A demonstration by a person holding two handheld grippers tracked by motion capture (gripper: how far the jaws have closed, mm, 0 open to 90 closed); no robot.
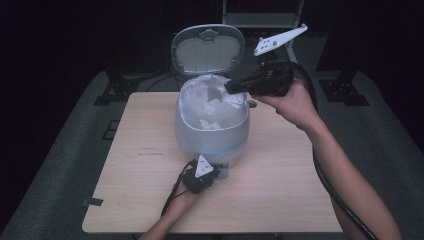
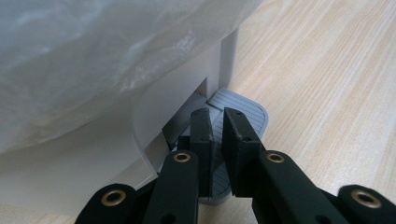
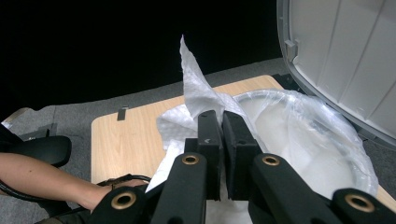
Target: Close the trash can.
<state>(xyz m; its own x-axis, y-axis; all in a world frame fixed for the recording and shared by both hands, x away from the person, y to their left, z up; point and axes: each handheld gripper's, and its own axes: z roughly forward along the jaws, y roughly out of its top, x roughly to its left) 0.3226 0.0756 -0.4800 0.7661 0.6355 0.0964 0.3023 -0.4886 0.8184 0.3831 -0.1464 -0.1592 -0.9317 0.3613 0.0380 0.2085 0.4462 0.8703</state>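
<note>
A pale grey pedal bin [image 1: 186, 131] stands mid-table with its lid [image 1: 207, 50] swung up. A white plastic bag [image 1: 212, 105] lines it and drapes over the rim. My left gripper [image 1: 214, 175] sits low at the bin's front, jaws shut, its tips resting on the ribbed grey pedal [image 2: 243, 109]. The left gripper [image 2: 217, 114] holds nothing between its pads. My right gripper [image 1: 229, 88] reaches over the bin's right rim and is shut on a raised fold of the bag [image 3: 196, 88]. The right gripper [image 3: 222, 116] points across the bin's mouth.
The light wooden table [image 1: 140, 200] has bare surface left, right and in front of the bin. The open lid [image 3: 345, 56] looms close on the right of the right gripper view. The person's left forearm [image 3: 42, 182] lies low beside the bin. Dark floor surrounds the table.
</note>
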